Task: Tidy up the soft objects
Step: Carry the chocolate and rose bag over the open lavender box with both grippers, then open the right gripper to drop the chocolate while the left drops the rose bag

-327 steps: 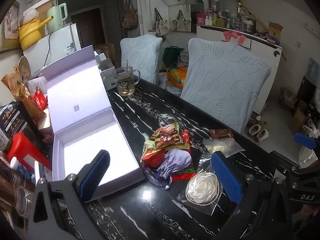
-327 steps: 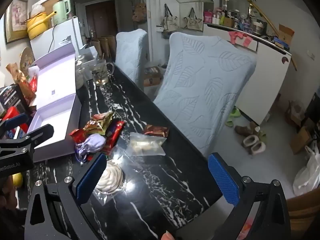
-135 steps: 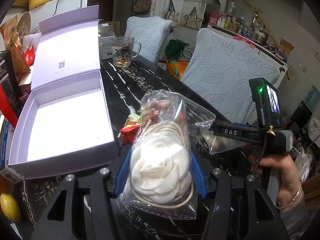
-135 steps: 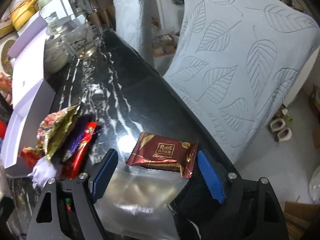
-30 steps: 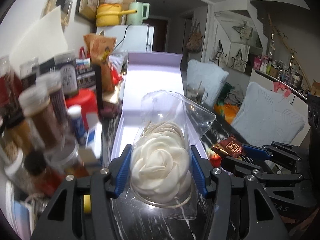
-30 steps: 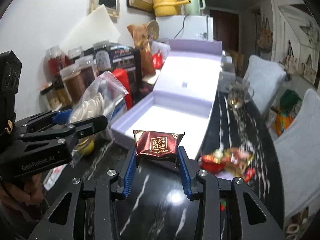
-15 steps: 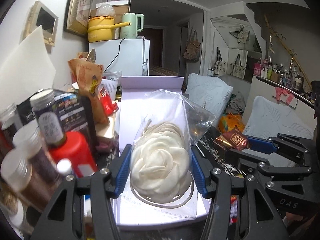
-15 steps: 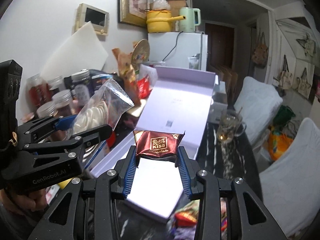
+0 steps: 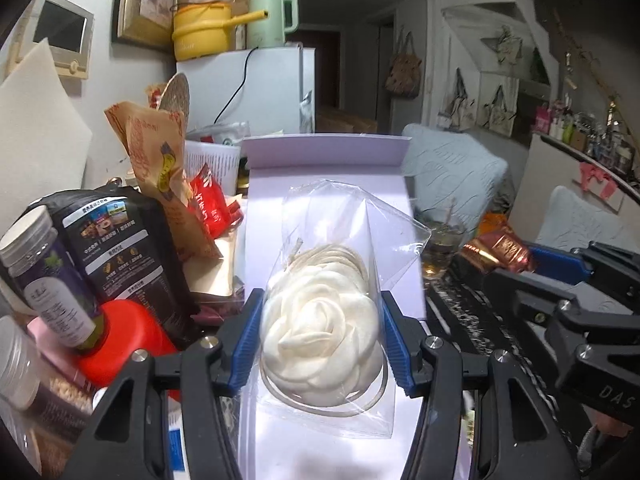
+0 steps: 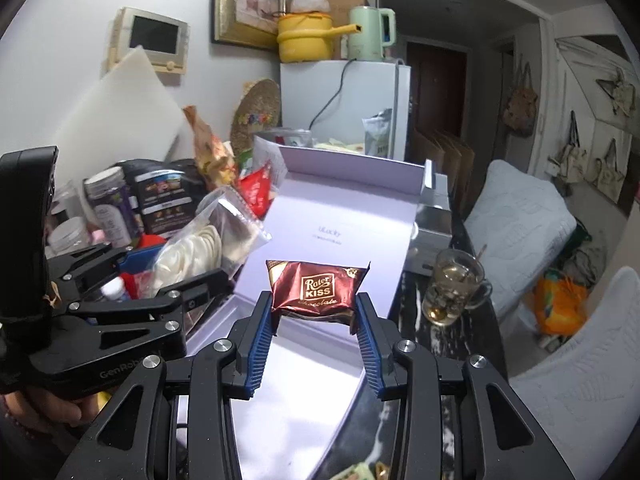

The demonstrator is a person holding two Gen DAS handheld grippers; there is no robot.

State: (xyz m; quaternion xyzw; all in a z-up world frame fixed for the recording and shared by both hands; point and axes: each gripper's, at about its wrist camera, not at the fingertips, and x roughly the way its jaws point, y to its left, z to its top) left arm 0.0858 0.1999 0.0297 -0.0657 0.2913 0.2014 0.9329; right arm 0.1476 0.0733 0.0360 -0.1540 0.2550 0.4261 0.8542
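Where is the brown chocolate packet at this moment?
The chocolate packet is clamped in the right tongs, held above the open lilac box, with the glass mug to its right.

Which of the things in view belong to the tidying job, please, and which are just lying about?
Job:
- bagged white fabric flower, in left hand-held gripper
- chocolate packet, in right hand-held gripper
- open lilac box

Lying about:
- glass mug
- red bottle
- black pouch

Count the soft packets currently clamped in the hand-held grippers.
2: bagged white flower in the left hand-held gripper; chocolate packet in the right hand-held gripper. Both are above the open lilac box.
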